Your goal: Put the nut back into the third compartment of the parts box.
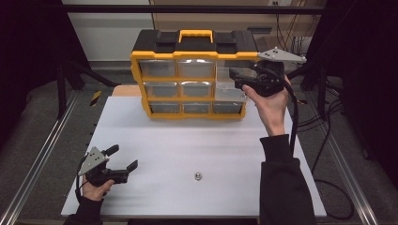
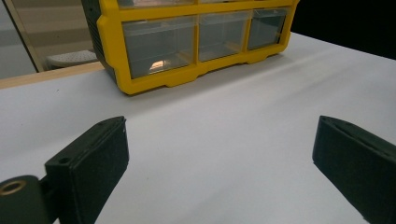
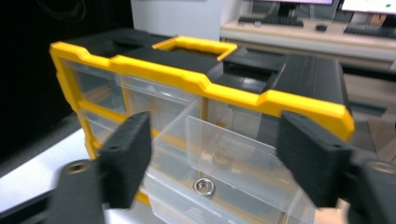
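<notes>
White table (image 1: 187, 140) bears a yellow organizer (image 1: 192, 75), apparently unlabelled.

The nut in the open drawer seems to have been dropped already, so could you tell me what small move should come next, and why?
Probably push the pulled-out drawer shut with the right hand-held gripper: a nut already lies inside, and the jaws stand open and empty before it.
</notes>
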